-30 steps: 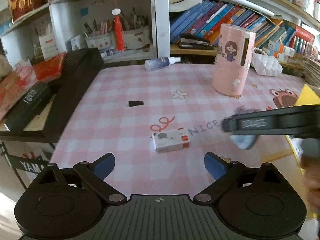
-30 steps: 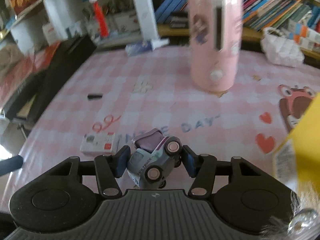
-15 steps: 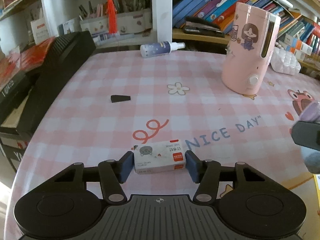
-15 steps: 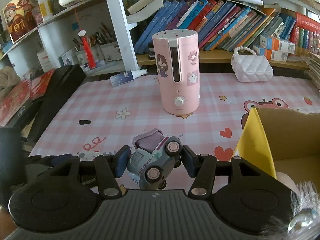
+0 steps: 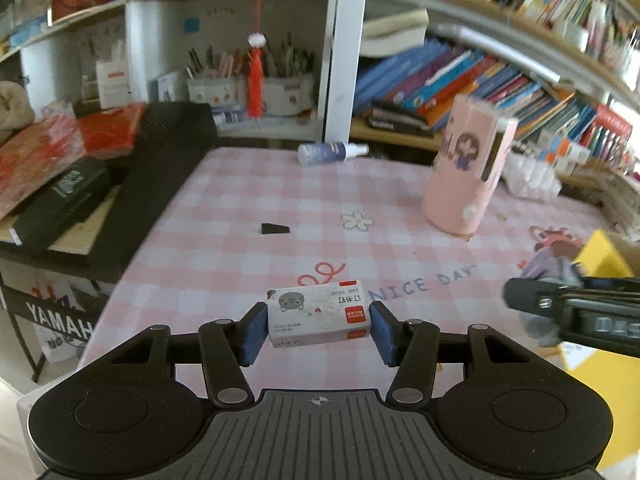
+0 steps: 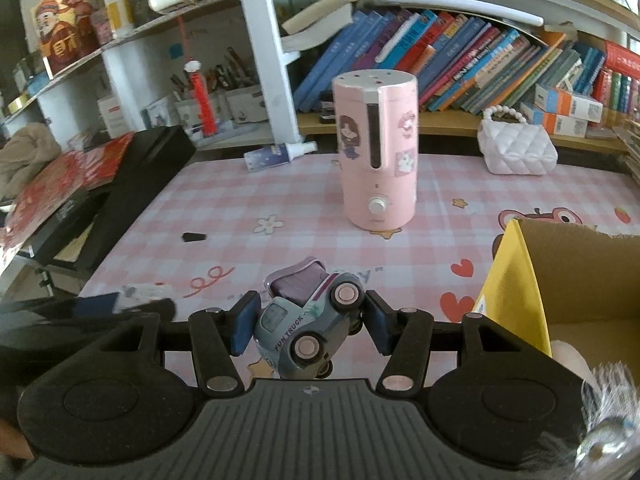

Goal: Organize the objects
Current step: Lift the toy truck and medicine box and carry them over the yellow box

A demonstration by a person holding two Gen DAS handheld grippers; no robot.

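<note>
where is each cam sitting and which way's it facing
Left wrist: sits behind the left tongs, looking over the small box they grip; right tongs enter at right.
Right wrist: sits behind the right tongs, looking over the toy car they grip; cardboard box at right.
Shared: pink humidifier, spray bottle, checked tablecloth, bookshelves.
</note>
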